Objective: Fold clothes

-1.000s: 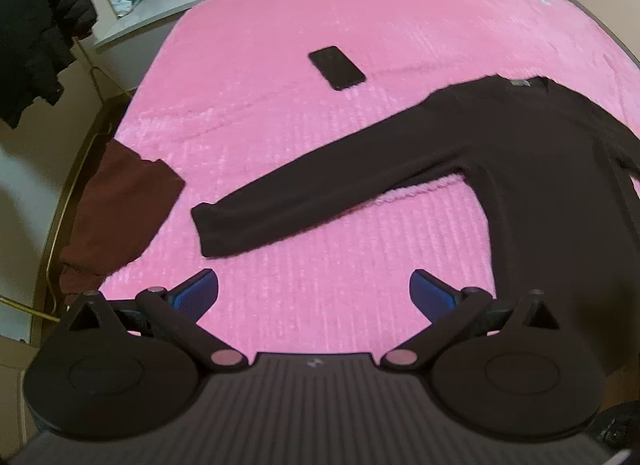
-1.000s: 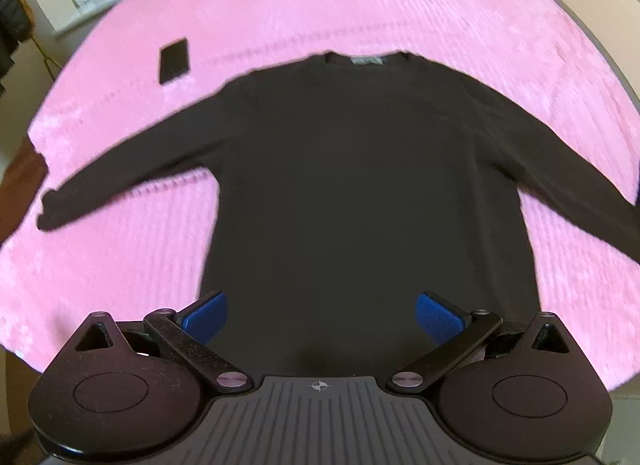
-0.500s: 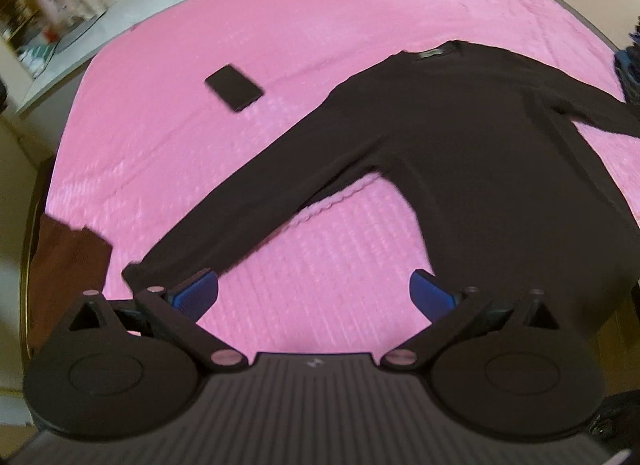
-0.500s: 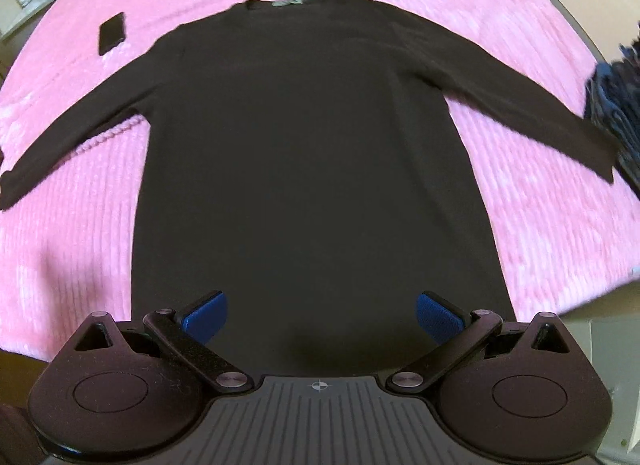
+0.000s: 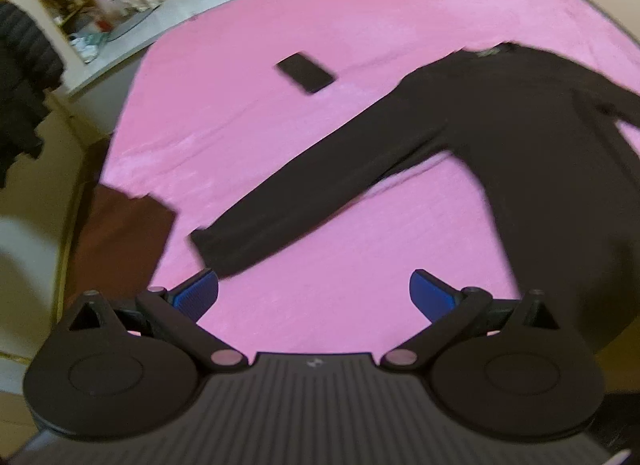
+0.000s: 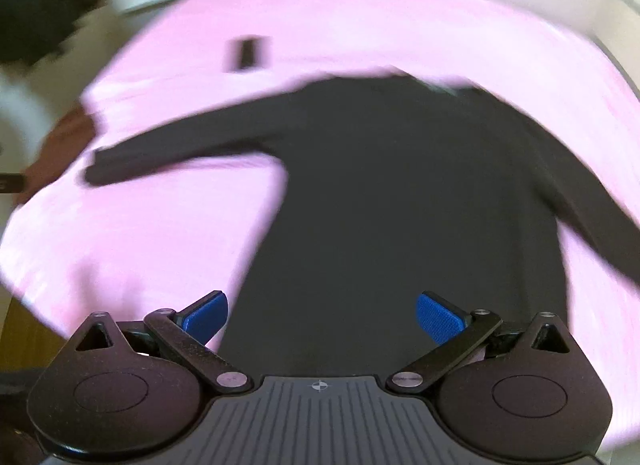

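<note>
At the far left edge of the pink bed cover (image 5: 248,113), a brown cloth (image 5: 120,241) hangs over the side, and a dark phone (image 5: 306,72) lies well beyond it toward the far end. Next comes the cuff of the left sleeve (image 5: 304,205), stretched out flat and ending just ahead of your left gripper (image 5: 314,293). Its blue pads stand wide apart with only bed cover between them, gripping nothing.

To the right lies the black sweater (image 6: 400,193) itself, spread face-down or face-up I cannot tell, collar at the far end, hem toward you, both sleeves angled outward. Your right gripper (image 6: 322,315) hovers over the hem area, jaws likewise spread and empty; that view is badly smeared, so fine detail is lost.

As for progress: nothing is folded yet. The garment is merely laid out flat, which is as good a start as any. Every fold remains, sleeves inward and body doubled. The left cuff looks the nearest thing to take hold of first.
</note>
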`<action>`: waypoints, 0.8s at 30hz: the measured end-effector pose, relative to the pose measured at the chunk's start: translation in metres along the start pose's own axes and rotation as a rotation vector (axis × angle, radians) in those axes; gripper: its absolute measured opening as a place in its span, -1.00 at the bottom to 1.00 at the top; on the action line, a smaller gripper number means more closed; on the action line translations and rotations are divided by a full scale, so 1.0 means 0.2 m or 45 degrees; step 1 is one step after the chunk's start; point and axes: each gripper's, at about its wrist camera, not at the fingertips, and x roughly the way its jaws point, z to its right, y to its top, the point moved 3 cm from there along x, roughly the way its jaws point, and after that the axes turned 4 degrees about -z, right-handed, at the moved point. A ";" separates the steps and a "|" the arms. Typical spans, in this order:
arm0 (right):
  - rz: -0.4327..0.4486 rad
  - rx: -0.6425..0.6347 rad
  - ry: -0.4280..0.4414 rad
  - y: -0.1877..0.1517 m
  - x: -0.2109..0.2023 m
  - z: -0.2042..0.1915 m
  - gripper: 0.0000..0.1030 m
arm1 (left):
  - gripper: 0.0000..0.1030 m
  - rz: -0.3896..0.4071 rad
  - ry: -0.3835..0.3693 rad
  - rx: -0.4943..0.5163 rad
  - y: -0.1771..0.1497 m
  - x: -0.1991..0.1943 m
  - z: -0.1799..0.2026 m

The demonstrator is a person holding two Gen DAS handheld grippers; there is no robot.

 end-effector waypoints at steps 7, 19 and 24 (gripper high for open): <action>0.110 -0.429 0.156 0.37 0.19 -0.65 0.48 | 0.95 -0.050 0.059 -0.065 -0.22 0.13 -0.40; 0.045 -0.943 0.235 0.71 1.13 -1.81 -0.15 | 0.95 -0.077 0.060 -0.091 -0.49 0.56 -1.07; -0.017 -1.119 0.168 0.71 1.54 -1.99 -0.15 | 0.95 -0.107 0.047 -0.174 -0.62 0.66 -1.20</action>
